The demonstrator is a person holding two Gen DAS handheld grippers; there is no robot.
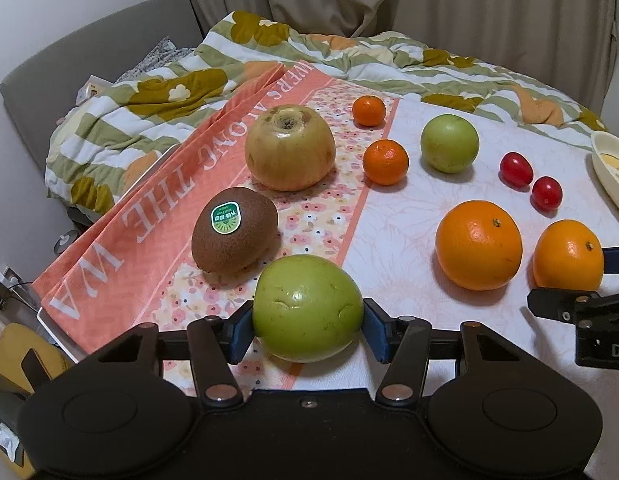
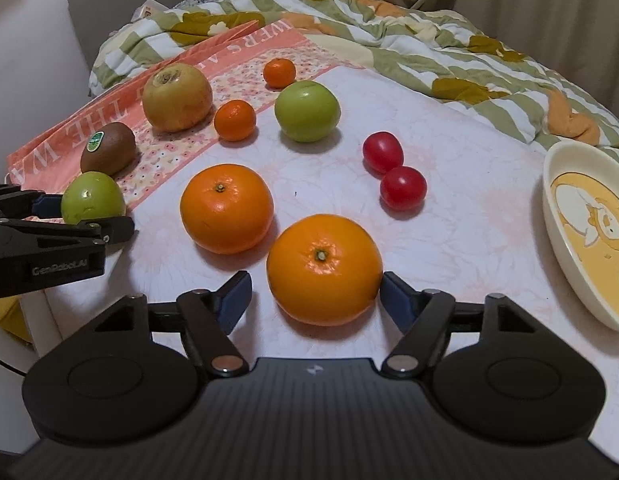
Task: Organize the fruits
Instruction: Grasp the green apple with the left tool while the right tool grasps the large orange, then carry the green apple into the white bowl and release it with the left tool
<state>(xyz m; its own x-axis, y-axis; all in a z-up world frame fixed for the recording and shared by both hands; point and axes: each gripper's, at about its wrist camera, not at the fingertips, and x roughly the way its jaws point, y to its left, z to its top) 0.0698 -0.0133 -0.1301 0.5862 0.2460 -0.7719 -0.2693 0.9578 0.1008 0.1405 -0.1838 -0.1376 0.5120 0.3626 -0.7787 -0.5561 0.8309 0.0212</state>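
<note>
My left gripper (image 1: 308,330) is shut on a green apple (image 1: 307,307), low over the cloth's near edge; it also shows in the right wrist view (image 2: 92,198). My right gripper (image 2: 316,296) is open around a large orange (image 2: 324,269); the right pad touches it, the left pad stands apart. A second large orange (image 2: 226,208) lies just beyond. Further off lie a kiwi (image 1: 234,230), a yellow pear (image 1: 290,147), two small mandarins (image 1: 385,161) (image 1: 368,110), another green apple (image 1: 449,143) and two red tomatoes (image 2: 382,152) (image 2: 403,188).
A cream bowl (image 2: 557,216) with a cartoon print sits at the right. A pink lettered bag (image 1: 149,216) lies at the left under the kiwi and pear. A flowered quilt (image 1: 349,56) is bunched along the back. The table edge drops off at the left.
</note>
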